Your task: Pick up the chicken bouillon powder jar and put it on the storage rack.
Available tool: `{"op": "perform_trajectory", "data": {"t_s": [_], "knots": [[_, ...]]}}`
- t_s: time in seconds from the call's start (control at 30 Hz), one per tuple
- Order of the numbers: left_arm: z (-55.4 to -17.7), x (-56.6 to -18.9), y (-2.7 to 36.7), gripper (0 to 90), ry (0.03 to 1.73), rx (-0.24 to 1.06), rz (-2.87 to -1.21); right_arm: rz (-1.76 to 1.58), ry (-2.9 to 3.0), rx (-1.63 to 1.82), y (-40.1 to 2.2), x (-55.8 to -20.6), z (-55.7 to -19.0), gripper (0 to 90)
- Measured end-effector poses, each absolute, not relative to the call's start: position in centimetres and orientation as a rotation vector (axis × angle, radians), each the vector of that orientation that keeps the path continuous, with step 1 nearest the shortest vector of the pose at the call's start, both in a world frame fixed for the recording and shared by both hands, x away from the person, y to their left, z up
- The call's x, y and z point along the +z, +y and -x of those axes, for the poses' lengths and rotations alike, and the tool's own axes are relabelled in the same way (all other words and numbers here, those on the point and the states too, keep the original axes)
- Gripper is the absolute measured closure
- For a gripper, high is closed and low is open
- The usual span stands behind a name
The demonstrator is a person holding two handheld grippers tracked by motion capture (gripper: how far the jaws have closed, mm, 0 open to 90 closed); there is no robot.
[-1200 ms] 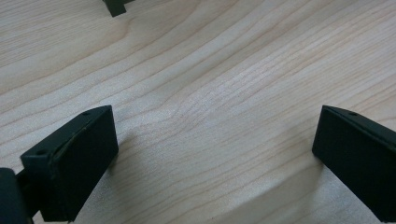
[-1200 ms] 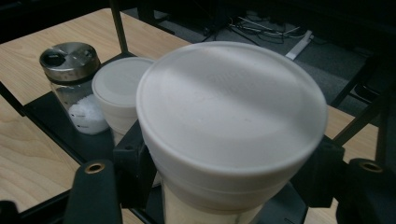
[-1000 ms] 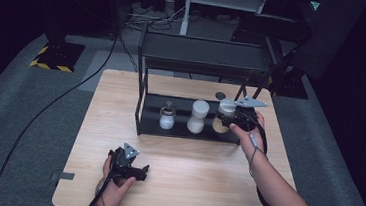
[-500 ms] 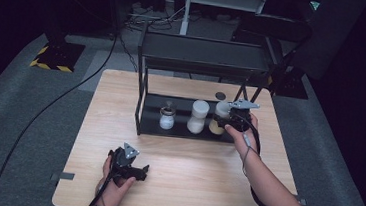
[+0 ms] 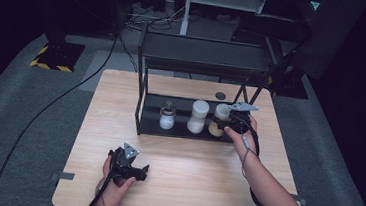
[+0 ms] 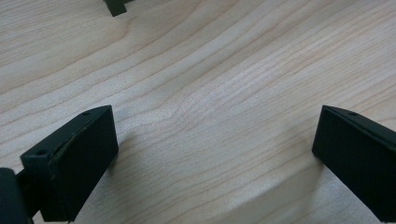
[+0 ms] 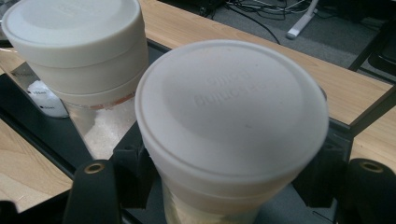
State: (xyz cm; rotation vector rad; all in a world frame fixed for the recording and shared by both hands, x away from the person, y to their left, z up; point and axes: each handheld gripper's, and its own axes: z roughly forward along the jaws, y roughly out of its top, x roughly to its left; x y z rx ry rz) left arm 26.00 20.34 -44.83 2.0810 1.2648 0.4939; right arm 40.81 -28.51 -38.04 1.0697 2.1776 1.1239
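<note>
My right gripper (image 7: pixel 224 186) clamps the white-lidded jar (image 7: pixel 231 126) on the rack's lower shelf (image 5: pixel 183 133), its lower body hidden by the jaws; the lid's embossed writing is unreadable. My left gripper (image 6: pixel 212 154) gapes empty over the table (image 6: pixel 210 70)

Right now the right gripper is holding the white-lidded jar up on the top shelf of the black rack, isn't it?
Not quite. The right gripper does hold the white-lidded jar, its jaws closed around it, but on the bottom shelf of the black rack, beside another white-lidded jar. The high view shows it; the right gripper view shows the jar between the jaws.
</note>
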Motion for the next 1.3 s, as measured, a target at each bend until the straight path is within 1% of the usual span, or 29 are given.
{"op": "perform_trajectory", "data": {"t_s": [0.13, 0.23, 0.3, 0.47, 0.9, 1.3], "knots": [[-26.0, -44.8, 20.3, 0.3, 1.265, 0.494, -2.081, -1.068, 2.174, 1.130, -28.7, -38.2, -40.8, 33.6], [-26.0, -44.8, 20.3, 0.3, 1.265, 0.494, -2.081, -1.046, 2.142, 1.146, -28.9, -38.2, -40.3, 27.9], [-26.0, -44.8, 20.3, 0.3, 1.266, 0.494, -2.081, -1.030, 2.133, 1.153, -29.0, -37.7, -40.0, 25.4], [-26.0, -44.8, 20.3, 0.3, 1.266, 0.494, -2.081, -1.035, 2.088, 1.199, -29.5, -36.2, -39.1, 15.8], [-26.0, -44.8, 20.3, 0.3, 1.266, 0.494, -2.081, -1.038, 2.099, 1.271, -32.2, -34.0, -36.3, 6.7], [-26.0, -44.8, 20.3, 0.3, 1.267, 0.494, -2.081, -1.052, 2.107, 1.310, -34.6, -34.4, -33.7, 2.8]]}}
